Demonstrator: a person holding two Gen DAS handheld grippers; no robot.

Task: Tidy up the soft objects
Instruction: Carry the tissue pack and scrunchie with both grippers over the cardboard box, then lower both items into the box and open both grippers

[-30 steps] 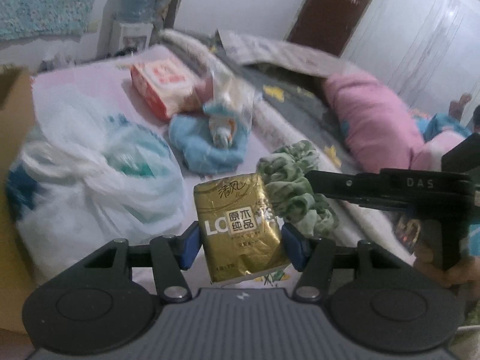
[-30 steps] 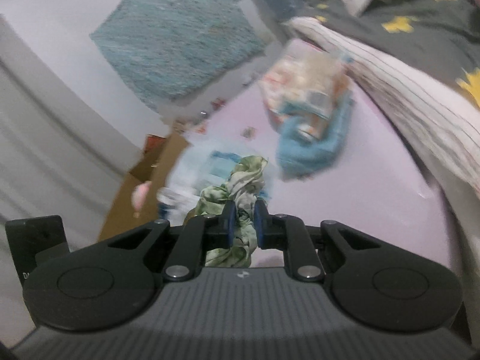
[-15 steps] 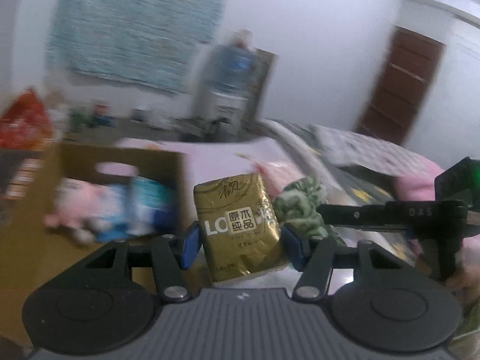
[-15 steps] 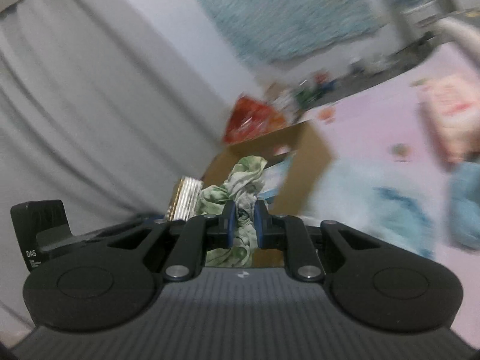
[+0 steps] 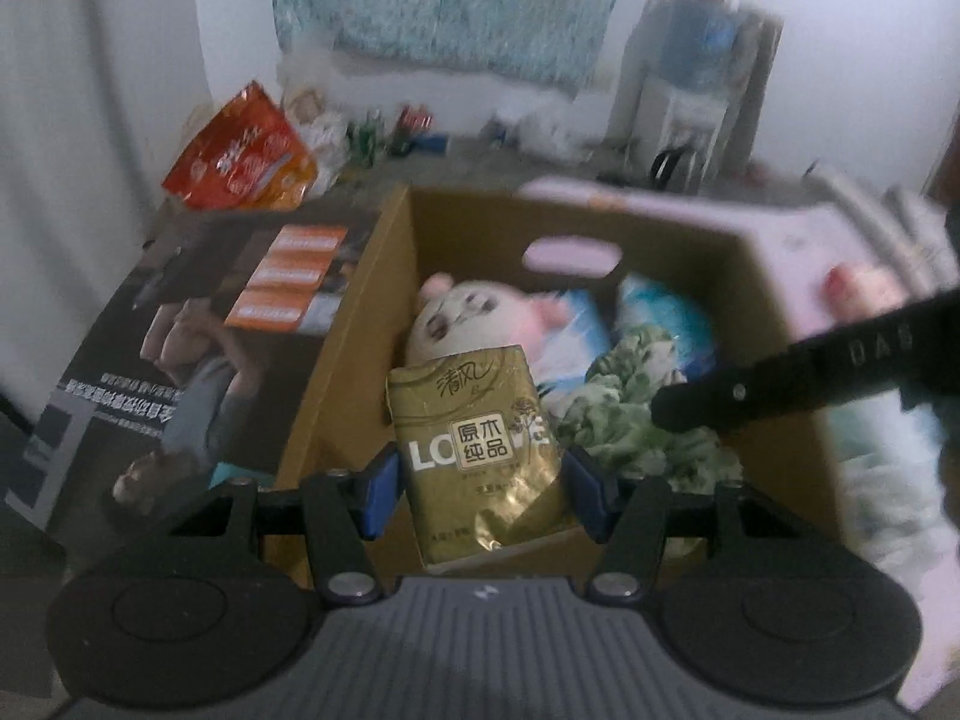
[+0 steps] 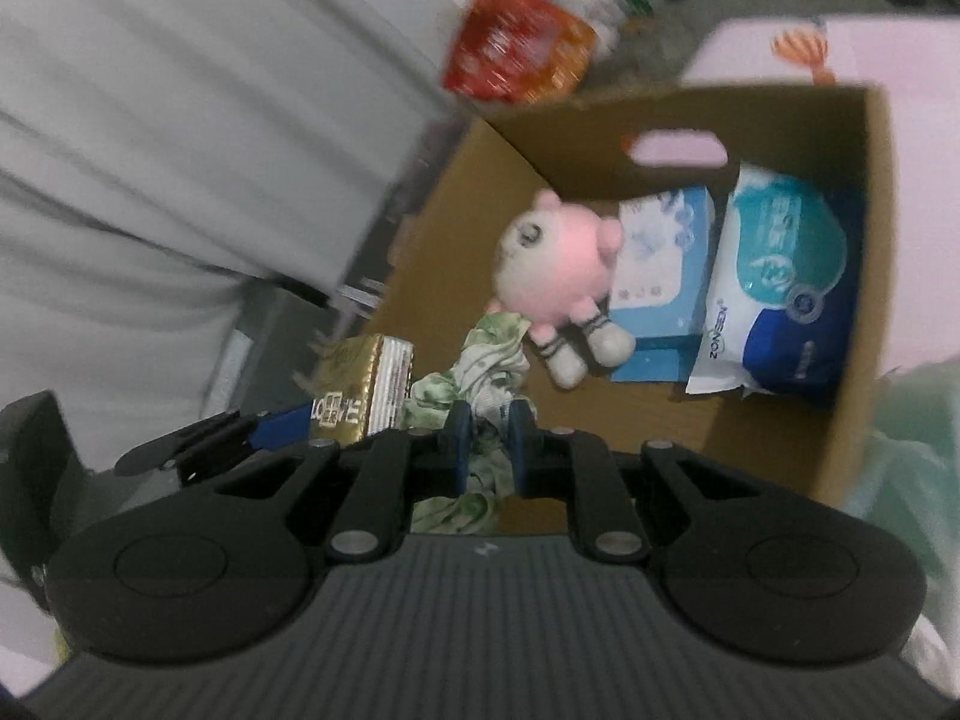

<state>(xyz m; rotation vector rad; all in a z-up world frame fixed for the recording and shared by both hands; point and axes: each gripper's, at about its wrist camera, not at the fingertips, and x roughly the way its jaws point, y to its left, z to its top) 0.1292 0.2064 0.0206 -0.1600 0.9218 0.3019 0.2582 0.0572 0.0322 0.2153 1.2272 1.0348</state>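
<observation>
My left gripper (image 5: 483, 495) is shut on a gold tissue pack (image 5: 477, 450) and holds it over the near edge of an open cardboard box (image 5: 372, 324). My right gripper (image 6: 486, 441) is shut on a green patterned scrunchie (image 6: 480, 372) and holds it over the same box (image 6: 864, 324); the scrunchie also shows in the left wrist view (image 5: 624, 414). The gold pack (image 6: 354, 384) shows left of the scrunchie. Inside the box lie a pink plush toy (image 6: 555, 276), a blue tissue pack (image 6: 660, 264) and a teal wipes pack (image 6: 780, 282).
The box's printed flap (image 5: 198, 336) hangs open to the left. A red snack bag (image 5: 240, 162) lies on the floor behind the box. The pink bed sheet (image 6: 870, 54) lies beyond the box's far wall. A grey curtain (image 6: 150, 120) hangs on the left.
Both grippers have swung from the bed to above the open box, still holding their objects. The box's inside is now in view below them.
</observation>
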